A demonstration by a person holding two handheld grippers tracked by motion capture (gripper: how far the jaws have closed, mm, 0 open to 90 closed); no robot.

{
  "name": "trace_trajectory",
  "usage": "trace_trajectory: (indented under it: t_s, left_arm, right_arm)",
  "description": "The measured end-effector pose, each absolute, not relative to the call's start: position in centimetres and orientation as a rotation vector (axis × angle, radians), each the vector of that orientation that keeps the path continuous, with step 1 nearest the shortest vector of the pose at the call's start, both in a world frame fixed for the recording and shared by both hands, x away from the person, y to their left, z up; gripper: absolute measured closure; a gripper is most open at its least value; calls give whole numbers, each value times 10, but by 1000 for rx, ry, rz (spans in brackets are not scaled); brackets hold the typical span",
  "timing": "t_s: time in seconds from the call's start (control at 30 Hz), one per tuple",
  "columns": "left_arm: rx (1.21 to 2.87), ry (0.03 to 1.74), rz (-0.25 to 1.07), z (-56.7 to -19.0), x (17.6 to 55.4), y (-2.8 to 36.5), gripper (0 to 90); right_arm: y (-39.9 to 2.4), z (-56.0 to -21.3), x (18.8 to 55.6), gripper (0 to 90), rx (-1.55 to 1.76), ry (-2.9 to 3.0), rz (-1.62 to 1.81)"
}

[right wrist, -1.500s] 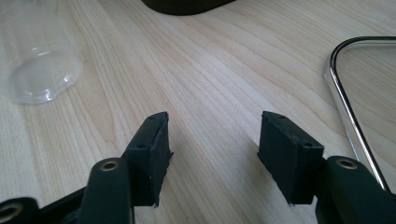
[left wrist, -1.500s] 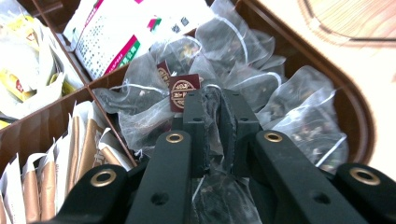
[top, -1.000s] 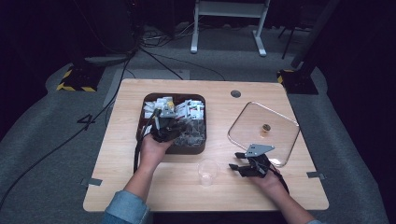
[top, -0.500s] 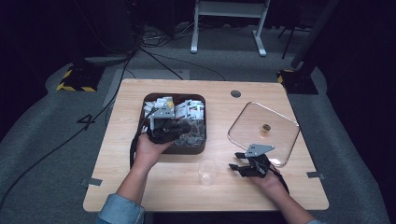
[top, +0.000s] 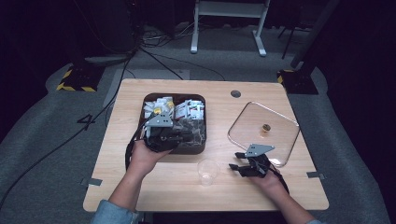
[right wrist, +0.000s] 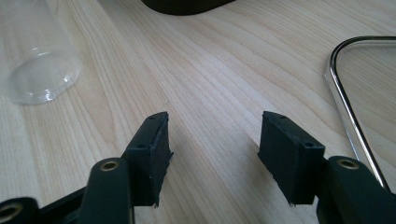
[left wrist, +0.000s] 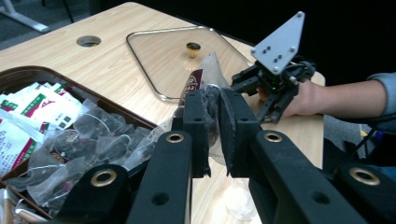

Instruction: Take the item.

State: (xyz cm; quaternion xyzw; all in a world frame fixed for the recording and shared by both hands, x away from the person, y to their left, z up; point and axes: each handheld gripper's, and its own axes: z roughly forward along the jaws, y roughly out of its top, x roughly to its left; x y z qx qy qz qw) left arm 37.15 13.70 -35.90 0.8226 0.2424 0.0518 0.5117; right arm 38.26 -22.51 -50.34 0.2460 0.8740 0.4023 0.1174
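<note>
My right gripper (top: 237, 167) rests on the table (top: 154, 186), jaws apart with nothing between them, beside the clear cup (top: 208, 171). Farther off, my left gripper (left wrist: 212, 100) pinches a tea bag (left wrist: 205, 74) above the brown tray (top: 147, 100).

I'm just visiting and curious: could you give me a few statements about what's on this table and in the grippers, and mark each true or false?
1. The left gripper pinches a clear tea bag. True.
2. The right gripper holds the plastic cup. False: its jaws stand open with nothing between them, and the cup stands apart on the table.
3. The glass lid covers the brown tray. False: it lies flat on the table beside the tray.
4. The tray holds packets and tea bags. True.
</note>
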Motion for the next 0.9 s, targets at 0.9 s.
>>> trace_trajectory:
  t_s: [0.9]
  left_arm:
    - [2047,499,-1,-396,332,109,819]
  right_arm:
    - [-225,-503,383,427,719,2558,1178]
